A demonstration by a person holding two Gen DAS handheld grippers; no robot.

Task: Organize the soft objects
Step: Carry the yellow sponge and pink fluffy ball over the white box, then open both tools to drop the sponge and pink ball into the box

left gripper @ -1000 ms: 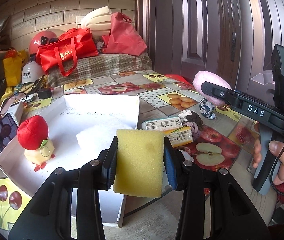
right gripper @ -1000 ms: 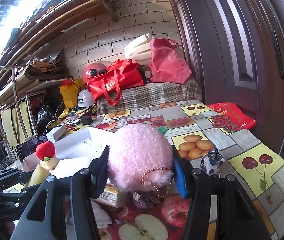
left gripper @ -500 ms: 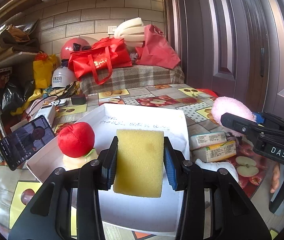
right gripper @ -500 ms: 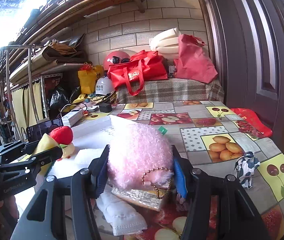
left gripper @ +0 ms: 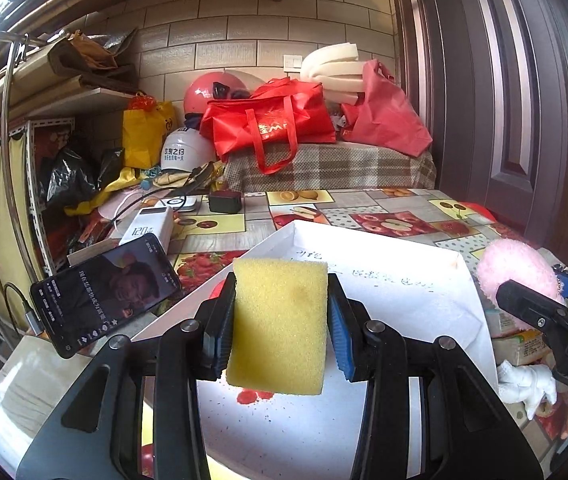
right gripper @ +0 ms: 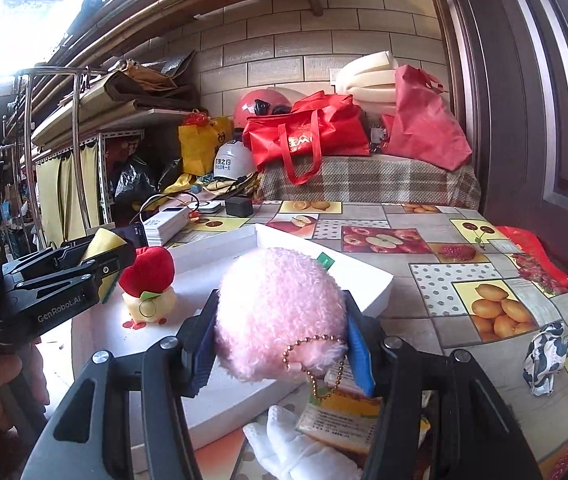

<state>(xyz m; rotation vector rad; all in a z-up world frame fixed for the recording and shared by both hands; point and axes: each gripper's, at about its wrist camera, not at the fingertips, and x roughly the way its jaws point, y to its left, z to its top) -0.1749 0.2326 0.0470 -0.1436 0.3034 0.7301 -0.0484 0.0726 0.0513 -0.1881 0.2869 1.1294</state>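
Observation:
My left gripper [left gripper: 280,316] is shut on a yellow sponge [left gripper: 279,324], held upright above the near part of a shallow white tray [left gripper: 404,280]. In the right wrist view that same gripper [right gripper: 102,260] comes in from the left over the tray [right gripper: 364,276], the sponge [right gripper: 102,242] in its jaws. My right gripper [right gripper: 280,340] is shut on a fluffy pink plush ball [right gripper: 280,312] with a bead chain, above the tray's right edge. The ball [left gripper: 516,272] shows at the right in the left wrist view. A red apple plush toy [right gripper: 149,284] stands in the tray.
A phone [left gripper: 104,292] leans at the tray's left. White cloth [right gripper: 292,440] and snack packets [right gripper: 336,412] lie in front of the tray, a patterned cloth wad [right gripper: 546,356] to the right. Red bags [left gripper: 272,124], helmets and foam pile up at the back; a power bank [left gripper: 150,226] lies beyond the phone.
Both grippers swung left across the table, each keeping its load. The sponge now hides the apple toy in the left wrist view, and the pink ball hangs over the tray's edge.

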